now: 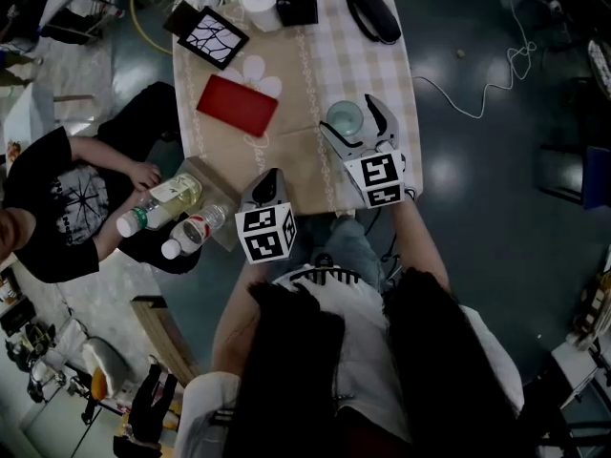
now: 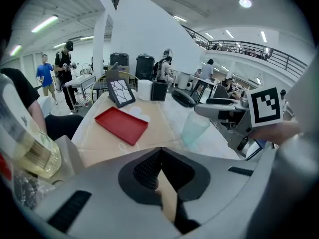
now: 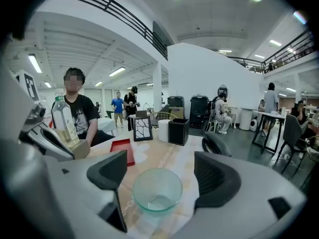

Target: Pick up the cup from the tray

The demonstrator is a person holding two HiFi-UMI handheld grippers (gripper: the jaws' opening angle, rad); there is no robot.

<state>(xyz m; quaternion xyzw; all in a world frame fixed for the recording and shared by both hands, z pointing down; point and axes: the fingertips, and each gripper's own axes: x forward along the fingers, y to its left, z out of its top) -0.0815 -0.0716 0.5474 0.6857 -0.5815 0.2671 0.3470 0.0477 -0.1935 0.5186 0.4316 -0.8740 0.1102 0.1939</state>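
While the left tool (image 1: 268,192) sits pressed together on nothing at the near edge of the counter (image 1: 374,65), the right tool (image 3: 158,174) is spread wide with the cup (image 3: 157,190) between its jaws. No visible contact on either side.

Step in hand, by my read: pre-grasp. The straddle is done and the pinch is not. The next move calls for closing evenly on the wall, gently since the thin plastic will likely flex, then a straight lift.

The cup is upright on the cloth and looks empty. It is not on the red tray (image 1: 237,105), which lies well apart to its left and is also empty.

At the near-left corner lie two bottles (image 1: 158,206), one holding pale yellow liquid. At the far edge is a black box (image 1: 296,0); its contents cannot be made out.
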